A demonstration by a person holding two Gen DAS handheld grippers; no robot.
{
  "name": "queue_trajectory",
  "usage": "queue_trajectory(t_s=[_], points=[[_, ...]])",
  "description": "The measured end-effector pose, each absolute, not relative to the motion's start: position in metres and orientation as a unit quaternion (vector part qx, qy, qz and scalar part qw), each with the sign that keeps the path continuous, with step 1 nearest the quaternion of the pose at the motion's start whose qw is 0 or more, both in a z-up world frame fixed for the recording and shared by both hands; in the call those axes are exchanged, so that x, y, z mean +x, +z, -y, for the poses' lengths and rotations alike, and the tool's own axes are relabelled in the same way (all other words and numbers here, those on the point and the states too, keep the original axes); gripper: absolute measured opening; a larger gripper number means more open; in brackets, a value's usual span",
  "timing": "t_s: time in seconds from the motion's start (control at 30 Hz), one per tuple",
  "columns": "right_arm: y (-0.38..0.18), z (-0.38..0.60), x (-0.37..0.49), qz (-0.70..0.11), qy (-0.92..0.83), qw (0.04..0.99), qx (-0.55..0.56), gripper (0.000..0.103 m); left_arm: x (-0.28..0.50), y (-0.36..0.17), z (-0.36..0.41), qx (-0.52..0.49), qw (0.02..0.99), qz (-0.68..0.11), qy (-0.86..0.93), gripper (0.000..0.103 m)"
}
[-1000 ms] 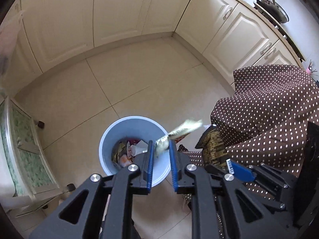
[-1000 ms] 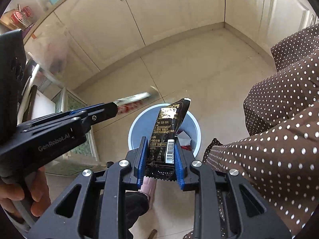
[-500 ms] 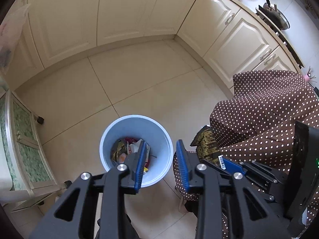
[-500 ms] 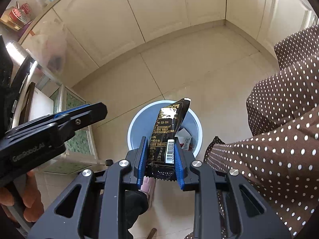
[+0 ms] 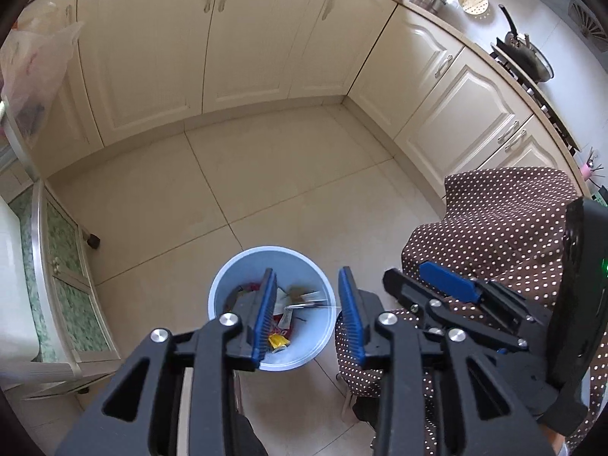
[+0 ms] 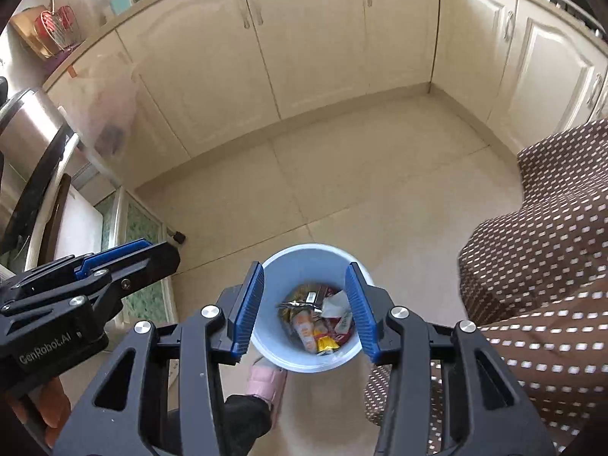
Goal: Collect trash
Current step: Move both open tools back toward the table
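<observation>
Trash [image 6: 315, 323] lies in a heap at the bottom of one pale blue bin [image 6: 266, 326] standing on the tiled floor [image 5: 266, 174]; the wrappers overlap too much to count, though a yellow one, an orange one and a few white scraps can be told apart. In the right wrist view the bin sits at 6 o'clock, framed between the blue pads, which suggests the person is keeping the tool directly above the opening so that anything let go falls inside.

Two tools are in use. The right hand-held gripper [image 6: 306, 306] is spread wide with nothing between its jaws. The left hand-held gripper [image 5: 306, 309] is also spread wide and empty, and in its own view the bin [image 5: 224, 296] shows at 6 o'clock, partly behind the left pad, so it hangs slightly off to the bin's side.

One spotted brown cloth [image 5: 494, 220] hangs at 4 o'clock in the left view, just beside the bin. One pink slipper [image 6: 266, 380] stands at 6 o'clock below the bin's rim. With both tools empty, I judge the next step to be going for more litter.
</observation>
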State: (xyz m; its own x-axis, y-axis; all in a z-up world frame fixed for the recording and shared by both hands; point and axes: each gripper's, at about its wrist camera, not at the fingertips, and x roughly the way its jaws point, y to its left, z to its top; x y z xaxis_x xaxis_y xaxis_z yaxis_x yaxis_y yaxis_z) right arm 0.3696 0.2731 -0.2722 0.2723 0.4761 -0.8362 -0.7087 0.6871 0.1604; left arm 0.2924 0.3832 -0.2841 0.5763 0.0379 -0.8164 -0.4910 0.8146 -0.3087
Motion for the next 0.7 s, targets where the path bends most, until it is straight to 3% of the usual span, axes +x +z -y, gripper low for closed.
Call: queue_trajectory(t_s=[0.3, 0.7], points=[[-0.196, -0.212, 0.352, -0.408, 0.334, 0.841, -0.123, 0.044, 0.286, -0.220, -0.339, -0.239, 0.880, -0.391, 0.122, 0.033], [-0.079, -0.047, 0.331, -0.314, 0.257, 0.912, -0.055, 0.049, 0.301, -0.112, -0.195, -0.154, 0.932, -0.327, 0.024, 0.042]])
